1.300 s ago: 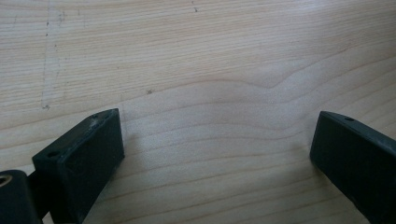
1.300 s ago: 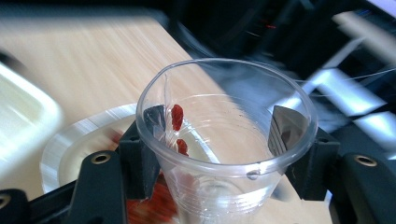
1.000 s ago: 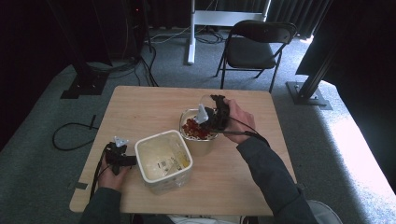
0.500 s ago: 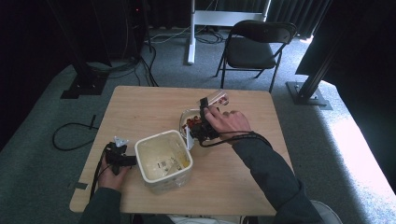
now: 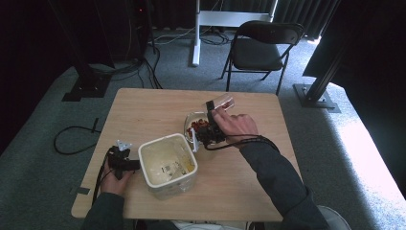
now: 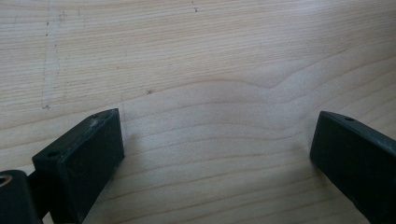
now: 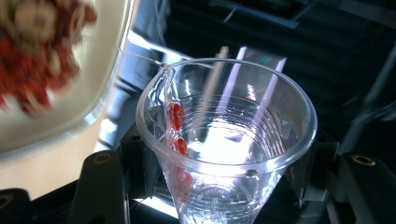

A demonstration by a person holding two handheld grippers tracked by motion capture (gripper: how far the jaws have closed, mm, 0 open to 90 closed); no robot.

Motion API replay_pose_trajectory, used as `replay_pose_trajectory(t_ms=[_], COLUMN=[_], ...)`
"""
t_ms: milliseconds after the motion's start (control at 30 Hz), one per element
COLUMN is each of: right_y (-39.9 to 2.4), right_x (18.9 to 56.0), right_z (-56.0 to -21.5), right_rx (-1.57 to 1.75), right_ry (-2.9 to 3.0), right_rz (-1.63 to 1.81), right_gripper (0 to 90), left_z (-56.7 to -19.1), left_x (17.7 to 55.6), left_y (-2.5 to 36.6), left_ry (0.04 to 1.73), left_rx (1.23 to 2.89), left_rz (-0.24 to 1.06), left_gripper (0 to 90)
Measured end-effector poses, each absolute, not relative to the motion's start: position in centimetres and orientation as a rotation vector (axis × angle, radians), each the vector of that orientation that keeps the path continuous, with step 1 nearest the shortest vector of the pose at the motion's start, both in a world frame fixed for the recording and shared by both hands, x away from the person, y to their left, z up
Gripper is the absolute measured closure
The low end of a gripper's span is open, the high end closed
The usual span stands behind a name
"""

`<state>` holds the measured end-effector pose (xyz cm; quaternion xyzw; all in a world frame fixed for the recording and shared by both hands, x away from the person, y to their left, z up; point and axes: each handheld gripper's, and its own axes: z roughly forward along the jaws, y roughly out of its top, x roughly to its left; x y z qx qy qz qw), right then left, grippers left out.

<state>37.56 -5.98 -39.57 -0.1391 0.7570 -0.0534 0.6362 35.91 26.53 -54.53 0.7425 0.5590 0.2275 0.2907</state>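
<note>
Your right gripper (image 7: 219,196) squeezes one clear plastic cup (image 7: 226,140) with two or three small red bits (image 7: 176,116) stuck inside, tipped over one glass bowl of red food (image 5: 195,125) on the wooden table (image 5: 143,110). Your left gripper (image 6: 217,154) rests wide apart, holding nothing, beside one big white tub (image 5: 167,165).

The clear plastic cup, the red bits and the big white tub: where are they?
clear plastic cup (image 7: 233,154), right gripper view, inner wall.
red bits (image 5: 197,126), high view, pile in the bowl.
big white tub (image 5: 168,186), high view, front wall.
</note>
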Motion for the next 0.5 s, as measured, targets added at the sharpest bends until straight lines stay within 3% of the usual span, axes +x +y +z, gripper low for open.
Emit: replay_pose_trajectory(t_ms=[500], right_y=[-8.7], right_x=[37.4], right_z=[-34.1], right_rx=[0.449], right_ry=[2.144], right_rz=[1.040], right_gripper=[36.8], left_z=[-54.5], left_x=[35.9], left_y=[26.5], left_ry=[1.491], left_rx=[1.978], left_rz=[0.608], left_gripper=[3.3])
